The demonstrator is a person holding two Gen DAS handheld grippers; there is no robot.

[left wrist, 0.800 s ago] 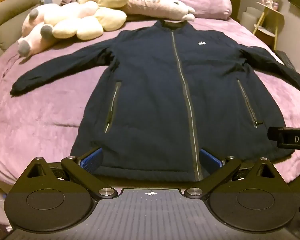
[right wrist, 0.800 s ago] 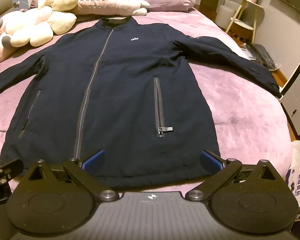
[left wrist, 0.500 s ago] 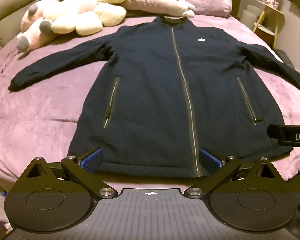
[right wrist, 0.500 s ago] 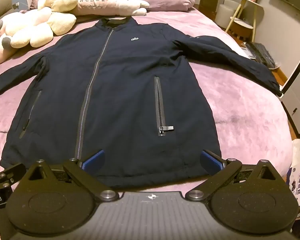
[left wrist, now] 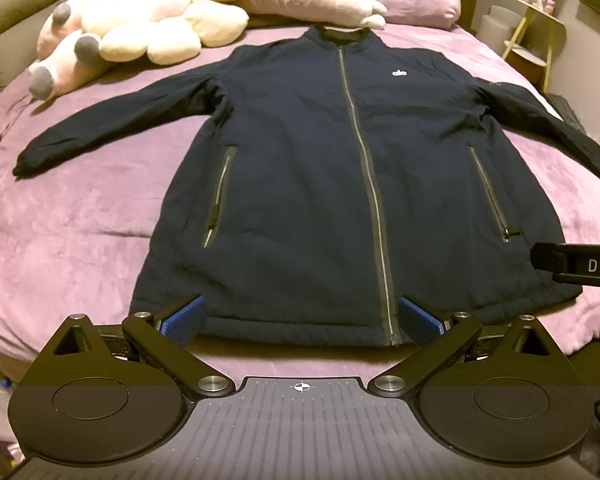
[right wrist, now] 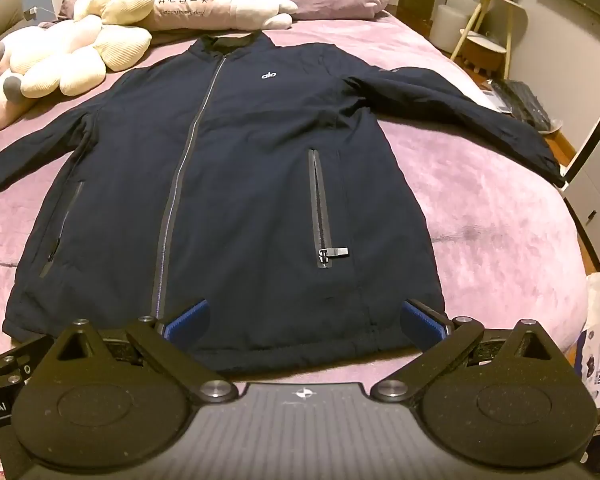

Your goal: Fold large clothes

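A dark navy zip-up jacket (left wrist: 300, 184) lies flat and front-up on the purple bed, sleeves spread to both sides, collar at the far end. The same jacket (right wrist: 228, 200) fills the right wrist view. My left gripper (left wrist: 302, 318) hovers above the hem near the main zip's lower end, jaws wide open with nothing between the blue pads. Over the hem's right part, below the pocket zip (right wrist: 320, 208), my right gripper (right wrist: 306, 318) stands open and empty too. Neither gripper touches the cloth.
Plush toys (left wrist: 140, 36) and a long pink pillow (right wrist: 216, 4) lie at the head of the purple bed (left wrist: 60, 232). A small side table (right wrist: 484, 36) and white drawers (right wrist: 596, 200) stand to the right. The bed's near edge is just under the grippers.
The left wrist view has shifted a little: the jacket sits slightly higher and farther in the frame. The right view is almost unchanged. Both grippers stay open.
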